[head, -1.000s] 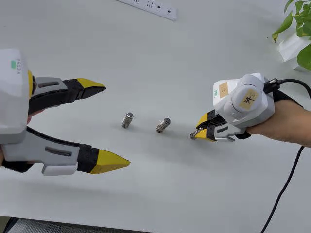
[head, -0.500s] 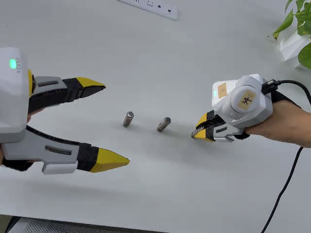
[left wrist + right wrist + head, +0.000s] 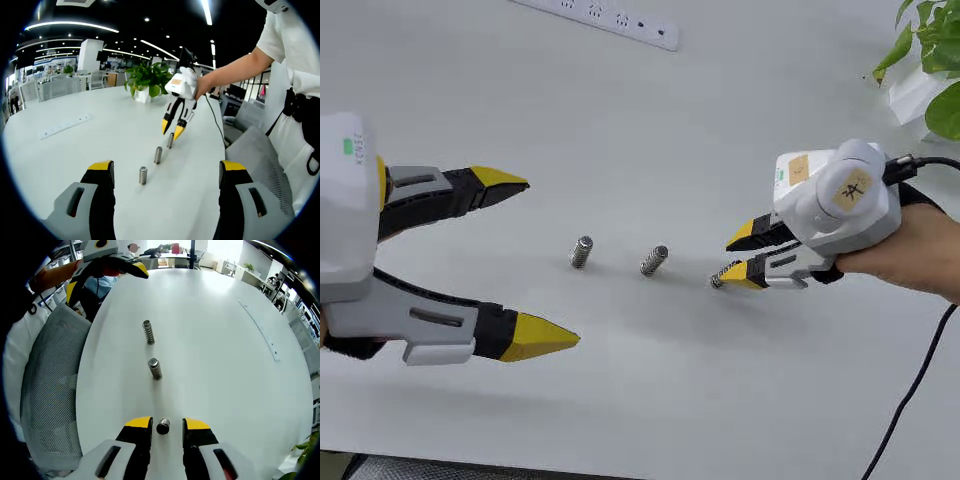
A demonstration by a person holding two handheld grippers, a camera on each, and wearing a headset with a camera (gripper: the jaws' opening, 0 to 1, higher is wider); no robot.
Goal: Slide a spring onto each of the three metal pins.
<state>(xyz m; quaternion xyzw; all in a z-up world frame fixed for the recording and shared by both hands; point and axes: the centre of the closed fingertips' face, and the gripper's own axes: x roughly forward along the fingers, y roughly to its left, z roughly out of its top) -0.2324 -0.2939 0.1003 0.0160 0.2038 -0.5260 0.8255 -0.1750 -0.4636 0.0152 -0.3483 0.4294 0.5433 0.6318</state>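
Three short metal pins stand in a row on the white table, each with a spring around it: the left pin (image 3: 581,251), the middle pin (image 3: 654,260) and the right pin (image 3: 723,276). My right gripper (image 3: 731,261) is open, its yellow tips either side of the right pin (image 3: 163,427) with small gaps and no contact. My left gripper (image 3: 533,260) hangs wide open to the left of the row and holds nothing. The left gripper view looks along the row of pins (image 3: 158,155) to the right gripper (image 3: 171,130).
A white power strip (image 3: 600,18) lies at the table's far edge. A potted plant (image 3: 930,60) stands at the far right. The right gripper's black cable (image 3: 910,390) trails off the near right. A grey mesh chair (image 3: 50,390) stands beside the table.
My right gripper's jaws, closed on the right pin's spring before, have parted and let go of it. The left gripper has stayed put.
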